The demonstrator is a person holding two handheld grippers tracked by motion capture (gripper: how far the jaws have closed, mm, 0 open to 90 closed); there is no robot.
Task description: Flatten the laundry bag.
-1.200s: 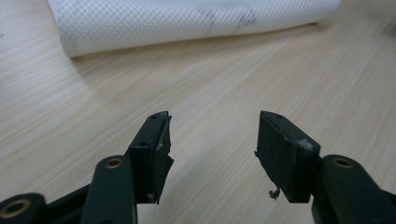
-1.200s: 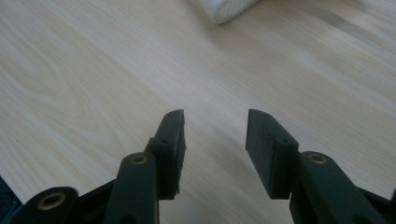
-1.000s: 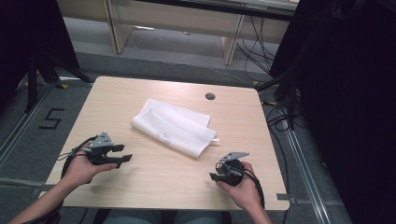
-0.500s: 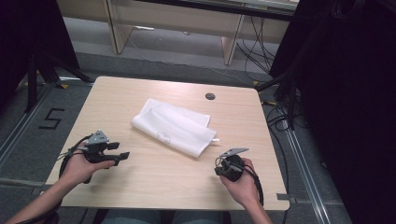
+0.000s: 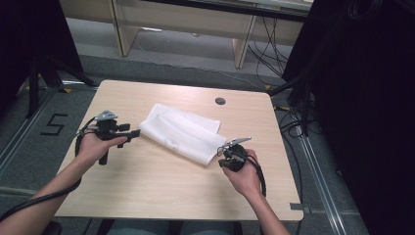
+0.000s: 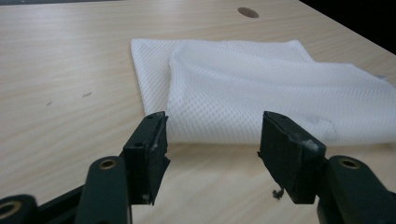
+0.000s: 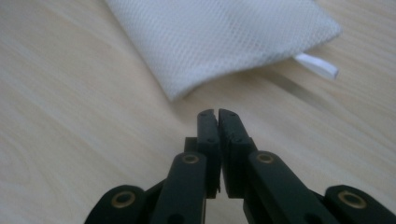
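A folded white mesh cloth lies in the middle of the wooden table. My left gripper is level at the cloth's left end, and its jaws have just been opening. In the left gripper view it stands open, the cloth's folded edge just beyond the tips with nothing between them. My right gripper sits by the cloth's near right corner. Its jaws have just been closing. In the right gripper view it is shut on nothing, a little short of the cloth.
A white tag sticks out from the cloth's corner. A round cable hole sits near the table's far edge. A "5" mark is on the floor at left. Dark curtains and cables stand to the right of the table.
Both hands moved in toward the cloth, the left toward its left end, the right toward its near corner. The right jaws went from open to shut.
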